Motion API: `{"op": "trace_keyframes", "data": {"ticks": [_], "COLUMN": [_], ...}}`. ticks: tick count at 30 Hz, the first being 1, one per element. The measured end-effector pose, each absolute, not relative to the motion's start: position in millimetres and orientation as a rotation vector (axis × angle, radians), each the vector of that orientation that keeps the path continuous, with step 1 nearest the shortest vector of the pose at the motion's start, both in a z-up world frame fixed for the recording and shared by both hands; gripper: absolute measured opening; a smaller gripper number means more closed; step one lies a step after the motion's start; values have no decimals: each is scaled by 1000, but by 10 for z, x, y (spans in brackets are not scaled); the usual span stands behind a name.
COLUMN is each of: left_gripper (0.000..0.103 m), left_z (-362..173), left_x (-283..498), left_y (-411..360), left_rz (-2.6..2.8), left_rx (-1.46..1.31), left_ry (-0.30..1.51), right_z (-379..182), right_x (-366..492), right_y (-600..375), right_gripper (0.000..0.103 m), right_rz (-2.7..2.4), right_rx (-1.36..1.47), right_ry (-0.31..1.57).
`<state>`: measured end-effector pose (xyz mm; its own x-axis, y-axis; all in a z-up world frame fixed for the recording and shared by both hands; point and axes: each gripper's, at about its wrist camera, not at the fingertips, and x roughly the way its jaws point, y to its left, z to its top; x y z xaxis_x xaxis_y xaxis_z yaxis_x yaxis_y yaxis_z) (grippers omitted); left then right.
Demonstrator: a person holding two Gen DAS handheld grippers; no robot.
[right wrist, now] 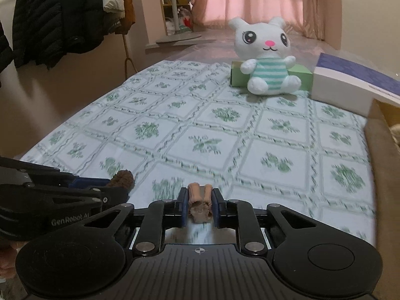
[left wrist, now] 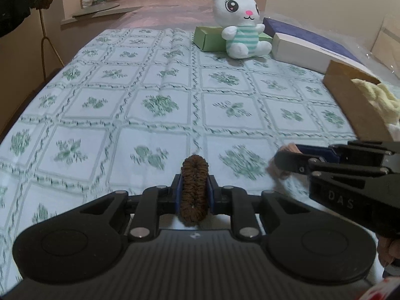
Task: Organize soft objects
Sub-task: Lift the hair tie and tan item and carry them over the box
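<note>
My left gripper point(left wrist: 194, 183) is shut on a dark brown scrunchie point(left wrist: 194, 187), held upright between the pads just above the tablecloth. My right gripper point(right wrist: 200, 197) is shut on a pink-tan scrunchie point(right wrist: 200, 197). The right gripper shows in the left wrist view point(left wrist: 287, 158) at the right, and the left gripper shows in the right wrist view point(right wrist: 117, 182) at the left. A brown cardboard box point(left wrist: 355, 100) with pale yellow soft items point(left wrist: 375, 97) stands at the right. A white plush bunny point(left wrist: 241, 22) in a green striped shirt sits at the far end.
The table has a white and green floral cloth point(left wrist: 150, 100). A green box point(left wrist: 207, 37) is behind the bunny, and a white and navy box point(left wrist: 305, 42) lies beside it. Coats point(right wrist: 62, 12) hang at the left. The box wall point(right wrist: 377, 140) is near my right gripper.
</note>
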<state>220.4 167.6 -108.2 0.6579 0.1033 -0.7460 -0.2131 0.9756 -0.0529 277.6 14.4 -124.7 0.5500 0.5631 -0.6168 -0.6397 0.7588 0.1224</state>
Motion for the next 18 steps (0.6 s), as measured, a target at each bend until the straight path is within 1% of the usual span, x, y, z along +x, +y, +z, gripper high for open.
{"op": "trace_keyframes", "data": {"ticks": [10,18], "left_gripper": [19,19], "left_z": [-879,-672], "left_x": [1678,1294], "left_y": [1344,1065], "left_rz": [142,94], "left_rx": [-161,-157], "left_ry": [831,815], "right_z": [-1099,-950], "right_x": [2328,1934], "right_y": [-381,-729], "right_gripper": [19,19], "right_rz": [688,683], "right_rx": [-10,38], "right_ry": [749,750]}}
